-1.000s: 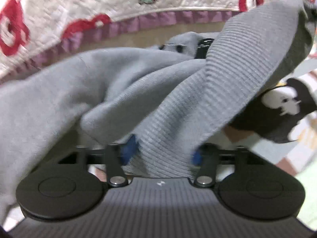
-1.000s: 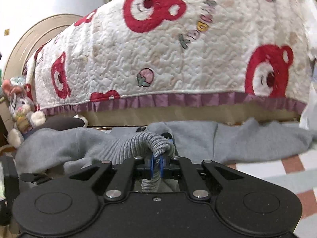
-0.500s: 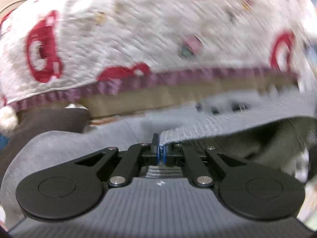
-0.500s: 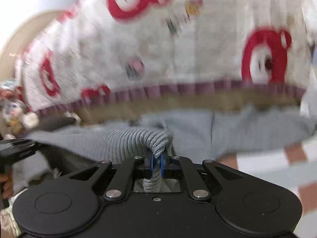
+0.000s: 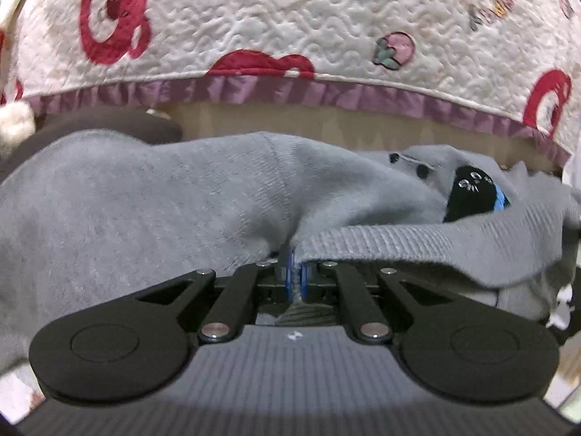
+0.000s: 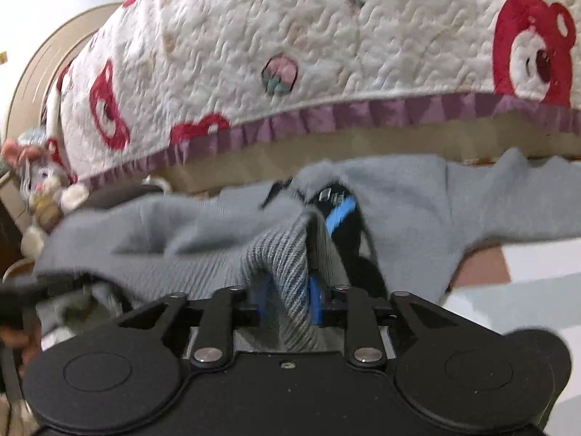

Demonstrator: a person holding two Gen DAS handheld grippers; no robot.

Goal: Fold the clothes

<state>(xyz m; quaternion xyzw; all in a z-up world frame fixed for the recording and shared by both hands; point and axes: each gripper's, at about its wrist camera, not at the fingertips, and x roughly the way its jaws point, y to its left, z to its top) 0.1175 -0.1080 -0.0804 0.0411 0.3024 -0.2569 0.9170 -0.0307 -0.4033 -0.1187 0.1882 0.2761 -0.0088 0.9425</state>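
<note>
Gripping, L wrist view: left gripper (image 5: pixel 295 279), blue pads nearly together, fingers pinched on ribbed hem (image 5: pixel 417 243) of grey sweatshirt (image 5: pixel 163 210). Hem runs off to right of fingers; main body bunched ahead and to left. Black patch w/ blue edge (image 5: pixel 472 196) ahead-right, partly wrapped by fabric. Quilted cover w/ red bear print (image 5: pixel 290 18), purple frill, hangs beyond garment.

R wrist view: right gripper (image 6: pixel 288 298), fingers narrow gap, blue pads either side of a thick ribbed fold of same sweatshirt (image 6: pixel 417 200); fold fills the gap, touching both pads. Rest of garment spread ahead and to both sides. Other gripper's black/blue tip (image 6: pixel 339 210) just ahead. Stuffed bunny toy (image 6: pixel 40 196) far left. Checked floor mat (image 6: pixel 526 276) to right.
</note>
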